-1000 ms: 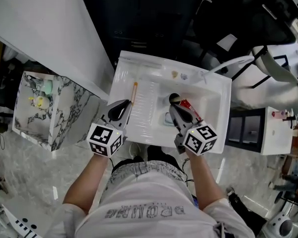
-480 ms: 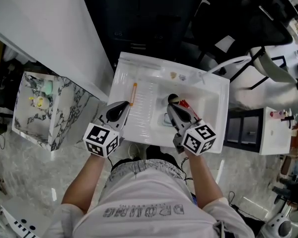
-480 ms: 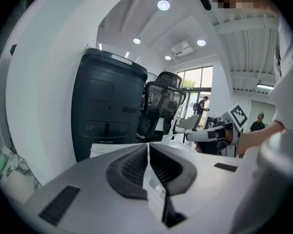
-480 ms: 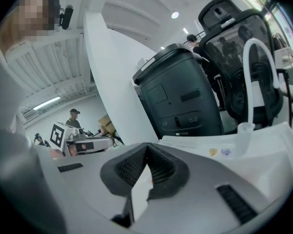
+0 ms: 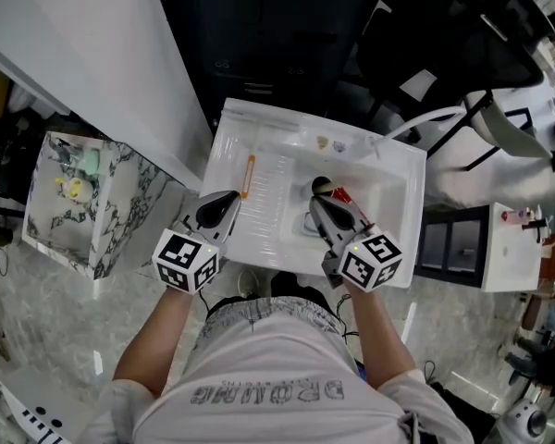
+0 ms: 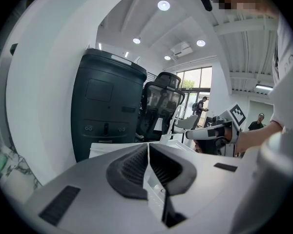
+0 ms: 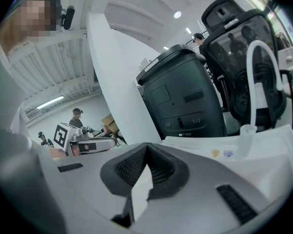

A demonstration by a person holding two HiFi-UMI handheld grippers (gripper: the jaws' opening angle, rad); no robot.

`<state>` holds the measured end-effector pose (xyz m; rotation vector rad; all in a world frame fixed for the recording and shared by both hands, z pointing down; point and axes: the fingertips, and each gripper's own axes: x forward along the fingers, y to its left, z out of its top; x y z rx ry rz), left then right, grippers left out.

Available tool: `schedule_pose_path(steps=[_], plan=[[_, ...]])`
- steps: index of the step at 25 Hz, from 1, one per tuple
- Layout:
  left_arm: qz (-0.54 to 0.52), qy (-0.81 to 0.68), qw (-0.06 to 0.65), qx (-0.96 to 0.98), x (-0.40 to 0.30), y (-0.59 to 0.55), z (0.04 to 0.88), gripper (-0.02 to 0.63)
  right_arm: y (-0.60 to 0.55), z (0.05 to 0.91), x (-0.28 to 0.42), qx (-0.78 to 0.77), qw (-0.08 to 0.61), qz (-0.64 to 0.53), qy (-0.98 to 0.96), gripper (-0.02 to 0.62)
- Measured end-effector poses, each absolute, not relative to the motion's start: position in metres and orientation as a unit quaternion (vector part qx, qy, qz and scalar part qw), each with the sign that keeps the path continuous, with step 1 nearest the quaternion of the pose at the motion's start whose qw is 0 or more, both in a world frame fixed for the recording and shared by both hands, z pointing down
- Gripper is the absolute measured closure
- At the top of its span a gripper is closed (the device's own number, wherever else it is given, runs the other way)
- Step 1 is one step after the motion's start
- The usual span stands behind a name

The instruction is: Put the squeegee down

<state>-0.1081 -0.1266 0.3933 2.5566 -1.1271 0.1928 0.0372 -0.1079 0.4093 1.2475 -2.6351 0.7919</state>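
Two hand-held grippers hovered over the near edge of a white sink unit [image 5: 229, 139], both clenched on nothing. The left hand-held gripper [image 5: 231, 196] had its ribbed pads pressed flat together in its own view [image 6: 148, 146]. The right hand-held gripper [image 5: 316, 201] had its tips meeting in its own view [image 7: 146, 144], with only white sink surface showing in the gap below them.

The squeegee [image 5: 249, 175], a slim thing with an orange handle, lay free on the ribbed drainboard [image 5: 279, 188] at the left of the unit. It lay lengthwise, pointing away from the person, just beyond the left hand-held gripper's tips and clear of them.

The basin [image 5: 381, 191] on the right held several things. A dark drain hole [image 5: 321, 184] sat near its left wall, with a red item [image 5: 343, 195] just beside it and partly covered by the right hand-held gripper. A pale bluish piece [image 5: 311, 222] lay on the near side, also half hidden; what it was could not be made out. Two small marks or objects [image 5: 332, 141] sat on the far rim.

Left of the sink stood an open marble-patterned box [image 5: 120, 213], well apart from it. Inside were a pale green item [image 5: 89, 162] and a yellow one [image 5: 74, 190], too small to identify.
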Motion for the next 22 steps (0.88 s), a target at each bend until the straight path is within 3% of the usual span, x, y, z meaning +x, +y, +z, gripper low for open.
schedule_pose_path(steps=[22], plan=[[0.062, -0.405, 0.171, 0.896, -0.1029, -0.1255, 0.3921, 0.580, -0.1052, 0.4042, 0.0363, 0.382, 0.055, 0.262, -0.884, 0.588]])
